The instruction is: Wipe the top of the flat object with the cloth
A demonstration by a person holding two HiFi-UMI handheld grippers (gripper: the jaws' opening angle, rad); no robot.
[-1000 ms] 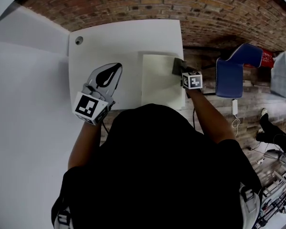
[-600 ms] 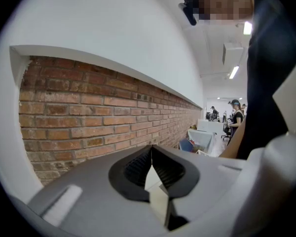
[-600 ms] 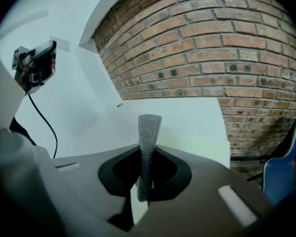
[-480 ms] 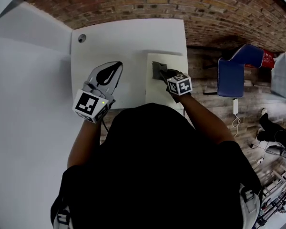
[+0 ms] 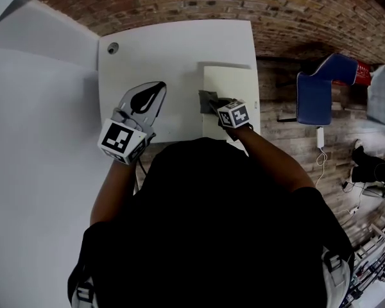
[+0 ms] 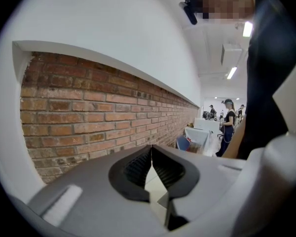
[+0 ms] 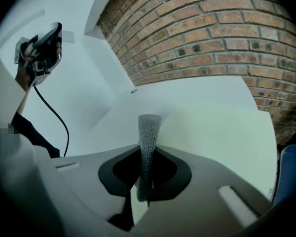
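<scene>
A pale green flat board (image 5: 234, 85) lies on the right part of the white table (image 5: 167, 56). My right gripper (image 5: 217, 105) is shut on a grey knitted cloth (image 5: 208, 100), which rests at the board's left edge. In the right gripper view the cloth (image 7: 149, 127) sticks up as a narrow strip from between the jaws, with the board (image 7: 222, 132) spread out beyond it. My left gripper (image 5: 158, 88) hangs over the table left of the board, its jaws shut with nothing in them (image 6: 150, 152).
A blue chair (image 5: 314, 98) stands right of the table. A round grommet hole (image 5: 113, 47) sits in the table's far left corner. A brick wall (image 5: 199, 2) runs behind the table and a white wall (image 5: 32, 108) lies to the left.
My right gripper has dragged the cloth leftward across the board, from its far right edge to its left edge. The left gripper has stayed put.
</scene>
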